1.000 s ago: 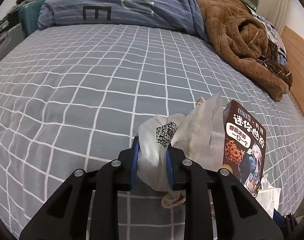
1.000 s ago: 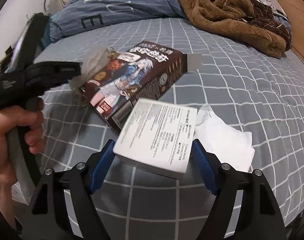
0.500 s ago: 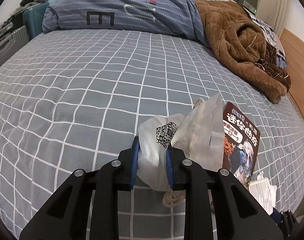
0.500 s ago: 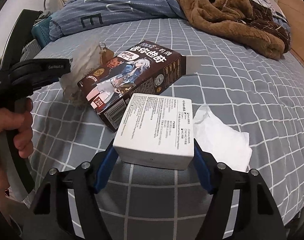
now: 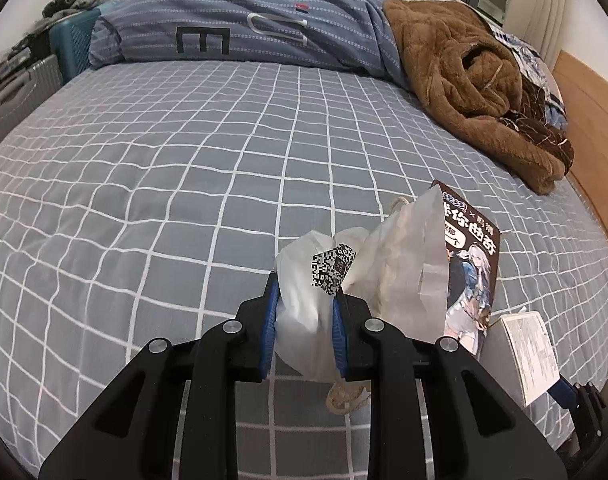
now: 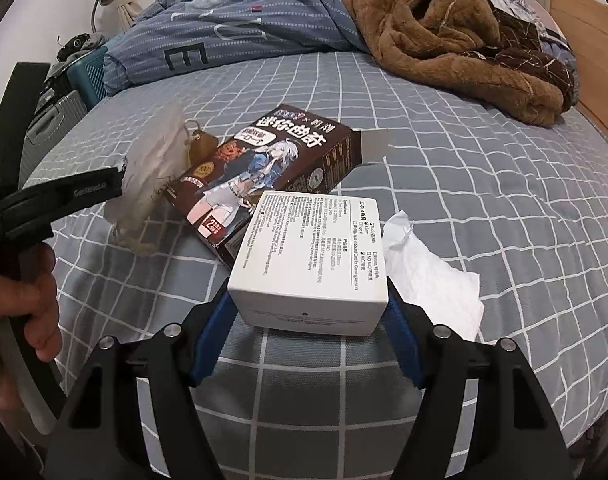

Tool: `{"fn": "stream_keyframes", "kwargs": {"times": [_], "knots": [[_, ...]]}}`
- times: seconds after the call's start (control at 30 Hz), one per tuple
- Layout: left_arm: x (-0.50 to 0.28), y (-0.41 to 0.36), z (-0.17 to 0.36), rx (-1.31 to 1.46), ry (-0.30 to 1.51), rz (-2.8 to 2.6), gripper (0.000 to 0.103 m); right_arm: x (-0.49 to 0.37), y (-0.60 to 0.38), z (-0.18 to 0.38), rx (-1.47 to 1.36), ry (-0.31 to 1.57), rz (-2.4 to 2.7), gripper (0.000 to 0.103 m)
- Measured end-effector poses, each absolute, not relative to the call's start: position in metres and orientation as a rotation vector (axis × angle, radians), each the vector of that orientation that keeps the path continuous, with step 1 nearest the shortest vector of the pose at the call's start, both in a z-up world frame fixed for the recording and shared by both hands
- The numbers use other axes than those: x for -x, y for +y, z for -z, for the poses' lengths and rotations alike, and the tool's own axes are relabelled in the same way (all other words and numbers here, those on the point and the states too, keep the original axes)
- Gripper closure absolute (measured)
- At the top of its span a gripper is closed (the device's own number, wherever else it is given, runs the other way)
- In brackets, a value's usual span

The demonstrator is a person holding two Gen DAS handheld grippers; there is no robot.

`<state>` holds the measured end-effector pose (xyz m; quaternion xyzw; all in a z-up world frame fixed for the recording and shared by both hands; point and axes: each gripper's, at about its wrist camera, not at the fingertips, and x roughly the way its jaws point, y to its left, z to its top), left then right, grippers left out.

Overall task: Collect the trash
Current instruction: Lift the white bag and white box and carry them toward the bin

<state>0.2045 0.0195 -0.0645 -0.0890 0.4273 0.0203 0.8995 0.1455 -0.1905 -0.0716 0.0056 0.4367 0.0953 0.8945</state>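
Here the left gripper [image 5: 304, 328] is pinching a white bag [image 5: 304, 312], while the right gripper [image 6: 307, 316] is clamping a white box [image 6: 307, 264]; next, probably bagging it.

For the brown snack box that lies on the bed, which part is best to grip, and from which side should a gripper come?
Probably across its narrow thickness at the near short end of the brown snack box, coming from the side of the white tissue. It lies flat with its wide face up, too broad for the jaws, and the white box crowds that end.
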Motion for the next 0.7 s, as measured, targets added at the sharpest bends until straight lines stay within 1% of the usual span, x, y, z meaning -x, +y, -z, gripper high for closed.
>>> {"fn": "stream_keyframes", "kwargs": {"times": [0.33,0.7], "knots": [[-0.177,0.028,0.051,0.205,0.874,-0.046,0.08,-0.137,-0.2,0.06,-0.018,0.875,-0.188,0.036],[-0.144,0.022,0.039,0.169,0.878,-0.028,0.08,-0.119,-0.202,0.045,-0.024,0.841,-0.204,0.036]]}}
